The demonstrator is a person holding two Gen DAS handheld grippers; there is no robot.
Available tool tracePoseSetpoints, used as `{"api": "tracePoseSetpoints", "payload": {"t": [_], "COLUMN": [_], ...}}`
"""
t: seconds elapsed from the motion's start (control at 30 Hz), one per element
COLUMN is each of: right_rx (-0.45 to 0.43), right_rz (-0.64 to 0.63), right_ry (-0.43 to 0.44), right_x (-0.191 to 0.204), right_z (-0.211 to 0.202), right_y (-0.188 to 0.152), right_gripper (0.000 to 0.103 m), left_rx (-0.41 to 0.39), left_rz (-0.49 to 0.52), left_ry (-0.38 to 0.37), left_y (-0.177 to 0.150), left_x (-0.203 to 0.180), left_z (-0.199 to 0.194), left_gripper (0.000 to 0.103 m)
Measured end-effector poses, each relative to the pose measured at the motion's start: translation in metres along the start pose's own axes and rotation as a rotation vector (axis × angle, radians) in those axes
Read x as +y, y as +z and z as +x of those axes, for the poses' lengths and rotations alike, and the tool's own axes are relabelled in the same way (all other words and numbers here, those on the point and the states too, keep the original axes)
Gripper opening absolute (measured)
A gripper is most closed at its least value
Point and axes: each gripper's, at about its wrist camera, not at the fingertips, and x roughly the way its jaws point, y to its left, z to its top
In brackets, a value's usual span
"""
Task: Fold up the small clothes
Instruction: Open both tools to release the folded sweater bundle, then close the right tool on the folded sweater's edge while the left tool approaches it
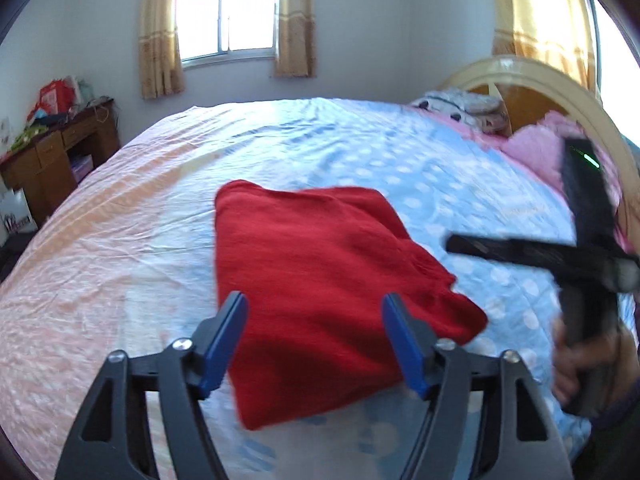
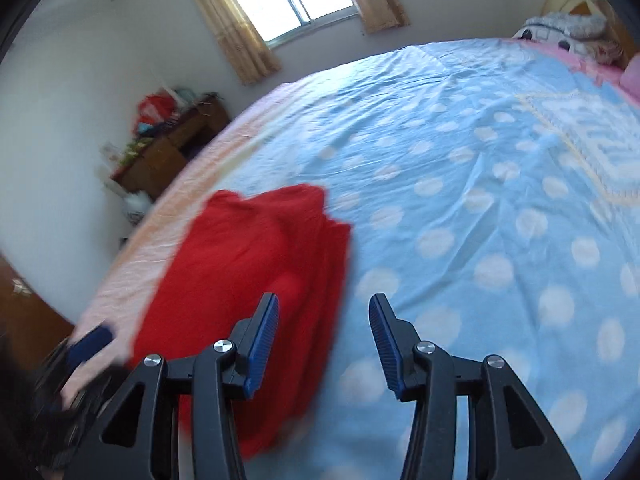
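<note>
left claw [image 1: 314, 340] open | above folded red garment [image 1: 320, 280] | on bed [image 1: 120, 240]

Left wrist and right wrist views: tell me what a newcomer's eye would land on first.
The folded red garment stands out, lying flat on the blue polka-dot bedsheet. Both the left gripper and right gripper hang open above it, holding nothing. A bright curtained window sits behind the bed.
</note>
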Motion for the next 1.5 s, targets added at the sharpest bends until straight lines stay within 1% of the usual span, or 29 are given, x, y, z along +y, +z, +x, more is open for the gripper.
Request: {"api": "tracePoseSetpoints", "payload": {"t": [0.07, 0.13, 0.17, 0.23, 0.27, 0.37, 0.43, 0.53, 0.57, 0.6, 0.63, 0.67, 0.73, 0.77, 0.8, 0.83, 0.9, 0.97, 1.0, 1.03, 1.07, 1.1, 1.17, 1.23, 1.3, 1.37, 1.43, 1.47, 1.5], "right_rx": [-0.008, 0.010, 0.022, 0.062, 0.090, 0.100, 0.124, 0.172, 0.194, 0.204, 0.194, 0.164, 0.058, 0.025, 0.009, 0.016, 0.055, 0.139, 0.188, 0.219, 0.222, 0.206, 0.190, 0.173, 0.172, 0.147, 0.093, 0.073, 0.062], "right_rz": [-0.014, -0.041, -0.080, -0.148, -0.154, -0.095, -0.066, -0.113, -0.126, -0.129, -0.125, -0.117, -0.099, -0.094, -0.094, -0.107, -0.156, -0.203, -0.220, -0.238, -0.252, -0.246, -0.213, -0.183, -0.153, -0.123, -0.096, -0.096, -0.101], "right_ry": [0.019, 0.033, 0.018, -0.038, -0.055, -0.020, -0.002, -0.006, -0.005, -0.002, 0.007, 0.010, -0.006, -0.014, -0.010, 0.004, 0.009, 0.010, -0.007, -0.045, -0.052, -0.045, -0.061, -0.074, -0.066, -0.057, -0.039, -0.014, -0.003], "right_x": [0.012, 0.024, 0.030, 0.041, 0.039, 0.027, 0.020, 0.023, 0.024, 0.023, 0.023, 0.022, 0.020, 0.021, 0.023, 0.026, 0.036, 0.039, 0.039, 0.037, 0.034, 0.031, 0.022, 0.017, 0.015, 0.015, 0.016, 0.018, 0.021], "right_z": [-0.007, -0.003, 0.002, 0.018, 0.027, 0.027, 0.026, 0.024, 0.023, 0.022, 0.017, 0.013, 0.004, 0.006, 0.012, 0.024, 0.056, 0.094, 0.115, 0.132, 0.144, 0.149, 0.156, 0.161, 0.158, 0.143, 0.114, 0.095, 0.085], "right_y": [-0.009, -0.018, -0.023, -0.030, -0.035, -0.041, -0.047, -0.055, -0.051, -0.047, -0.037, -0.028, 0.000, 0.012, 0.024, 0.037, 0.054, 0.063, 0.064, 0.065, 0.065, 0.069, 0.077, 0.081, 0.084, 0.082, 0.076, 0.067, 0.060], "right_gripper": [0.048, 0.048, 0.038, 0.012, 0.012, 0.012, 0.012, 0.012, 0.012, 0.012, 0.012, 0.012, 0.012, 0.012, 0.012, 0.012, 0.012, 0.012, 0.012, 0.012, 0.010, 0.010, 0.009, 0.009, 0.009, 0.009, 0.009, 0.009, 0.009], "left_rx": [0.009, 0.023, 0.027, 0.035, 0.039, 0.054, 0.070, 0.115, 0.137, 0.142, 0.136, 0.129, 0.119, 0.118, 0.121, 0.126, 0.135, 0.138, 0.138, 0.139, 0.143, 0.144, 0.147, 0.154, 0.164, 0.167, 0.157, 0.152, 0.147], "left_rz": [-0.028, -0.045, -0.052, -0.054, -0.053, -0.052, -0.062, -0.103, -0.132, -0.152, -0.180, -0.186, -0.180, -0.179, -0.183, -0.190, -0.199, -0.195, -0.190, -0.183, -0.175, -0.171, -0.170, -0.177, -0.180, -0.169, -0.163, -0.164, -0.166], "left_ry": [0.025, 0.048, 0.050, 0.058, 0.071, 0.095, 0.102, 0.107, 0.097, 0.089, 0.077, 0.075, 0.083, 0.085, 0.079, 0.073, 0.065, 0.062, 0.060, 0.057, 0.052, 0.049, 0.042, 0.044, 0.051, 0.046, 0.034, 0.024, 0.011], "left_y": [0.004, 0.009, 0.012, 0.017, 0.018, 0.022, 0.021, 0.014, 0.009, 0.006, 0.001, -0.001, -0.002, -0.003, -0.003, -0.001, 0.000, 0.000, -0.001, -0.001, -0.001, -0.001, 0.000, 0.000, 0.001, 0.001, -0.001, -0.002, -0.003], "left_x": [0.009, 0.014, 0.015, 0.017, 0.017, 0.021, 0.026, 0.038, 0.044, 0.047, 0.051, 0.053, 0.053, 0.053, 0.054, 0.053, 0.054, 0.054, 0.054, 0.054, 0.054, 0.054, 0.055, 0.055, 0.055, 0.056, 0.058, 0.060, 0.062], "left_z": [0.008, 0.018, 0.023, 0.031, 0.035, 0.048, 0.057, 0.070, 0.076, 0.077, 0.076, 0.075, 0.074, 0.074, 0.075, 0.077, 0.078, 0.079, 0.079, 0.079, 0.080, 0.080, 0.082, 0.085, 0.086, 0.084, 0.078, 0.074, 0.071], "left_gripper": [0.073, 0.073, 0.073, 0.073, 0.073, 0.073, 0.073, 0.074, 0.076, 0.078, 0.080, 0.081, 0.087, 0.087, 0.087, 0.087, 0.088, 0.088, 0.088, 0.088, 0.088, 0.088, 0.089, 0.092, 0.094, 0.094, 0.094, 0.094, 0.093]}}
